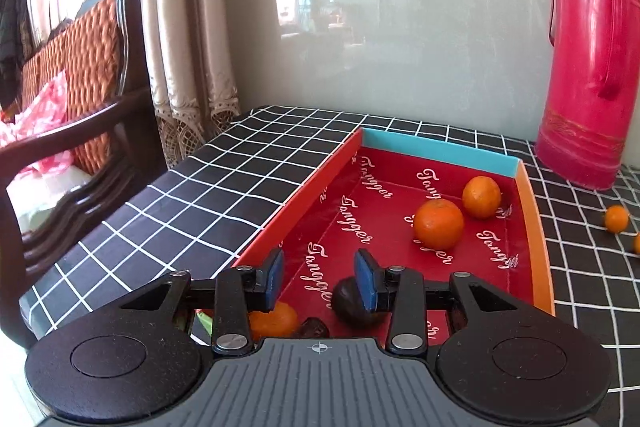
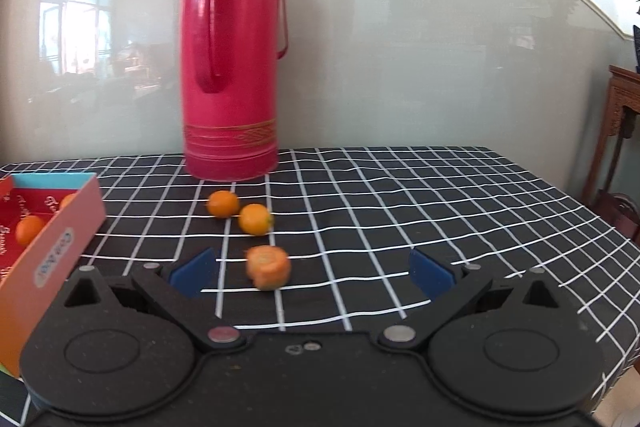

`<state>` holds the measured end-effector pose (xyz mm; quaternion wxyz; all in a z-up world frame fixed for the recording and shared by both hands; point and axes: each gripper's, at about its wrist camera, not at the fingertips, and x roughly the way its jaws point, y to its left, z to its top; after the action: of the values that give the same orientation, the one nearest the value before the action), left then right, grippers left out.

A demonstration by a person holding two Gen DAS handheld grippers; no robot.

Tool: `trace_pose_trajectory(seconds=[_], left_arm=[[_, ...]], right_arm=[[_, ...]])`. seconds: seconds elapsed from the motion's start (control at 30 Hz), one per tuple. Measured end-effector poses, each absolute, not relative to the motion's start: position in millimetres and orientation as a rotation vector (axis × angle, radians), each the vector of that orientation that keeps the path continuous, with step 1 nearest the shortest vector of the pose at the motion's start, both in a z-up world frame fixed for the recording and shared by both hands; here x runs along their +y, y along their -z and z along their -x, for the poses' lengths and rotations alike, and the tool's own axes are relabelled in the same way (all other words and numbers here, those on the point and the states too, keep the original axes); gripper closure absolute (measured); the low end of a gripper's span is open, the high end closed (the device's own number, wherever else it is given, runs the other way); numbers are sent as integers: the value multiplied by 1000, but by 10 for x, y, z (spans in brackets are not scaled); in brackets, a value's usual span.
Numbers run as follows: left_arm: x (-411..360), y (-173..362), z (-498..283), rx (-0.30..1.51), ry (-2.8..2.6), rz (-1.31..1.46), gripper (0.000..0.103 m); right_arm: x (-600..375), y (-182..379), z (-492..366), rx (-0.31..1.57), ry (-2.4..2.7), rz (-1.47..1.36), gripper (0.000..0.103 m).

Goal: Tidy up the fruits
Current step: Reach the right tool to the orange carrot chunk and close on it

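Left gripper (image 1: 320, 277) poised over the near end of the red box (image 1: 538, 223), its jaws partly apart and holding nothing; a dark round fruit (image 1: 352, 303) lies just beneath the right blue pad, and whether the pad touches it cannot be told. Two oranges (image 1: 438, 229) rest toward the far end of the box, and another orange (image 1: 274, 319) sits at the near left corner. Right gripper (image 2: 312, 273) with jaws wide and empty, above the checked tablecloth (image 2: 440, 211). A cut orange-coloured piece (image 2: 268, 266) lies between its fingers, slightly left of centre; two small kumquat-like fruits (image 2: 240, 211) sit farther off, near the pink thermos (image 2: 230, 67). Step judged in hand: collecting loose fruit into the box. Next move calls for lowering and centring the right gripper on the cut piece, then closing gently.
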<state>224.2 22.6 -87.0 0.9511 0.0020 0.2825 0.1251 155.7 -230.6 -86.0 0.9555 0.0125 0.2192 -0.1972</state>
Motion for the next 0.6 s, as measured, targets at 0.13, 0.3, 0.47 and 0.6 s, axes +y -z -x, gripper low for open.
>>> trace_pose_trajectory(seconds=[0.13, 0.3, 0.47, 0.6], left_arm=[[278, 815, -2185, 558, -233, 14, 42], [296, 703, -2030, 508, -246, -14, 17], [409, 578, -1793, 452, -246, -11, 11], [525, 607, -1627, 440, -267, -28, 6]], right_arm=[[-2256, 849, -1565, 446, 382, -24, 6], [-2273, 855, -1613, 458, 362, -48, 6], [-2259, 910, -1735, 483, 348, -63, 6], [-2258, 957, -1843, 511, 335, -78, 6]])
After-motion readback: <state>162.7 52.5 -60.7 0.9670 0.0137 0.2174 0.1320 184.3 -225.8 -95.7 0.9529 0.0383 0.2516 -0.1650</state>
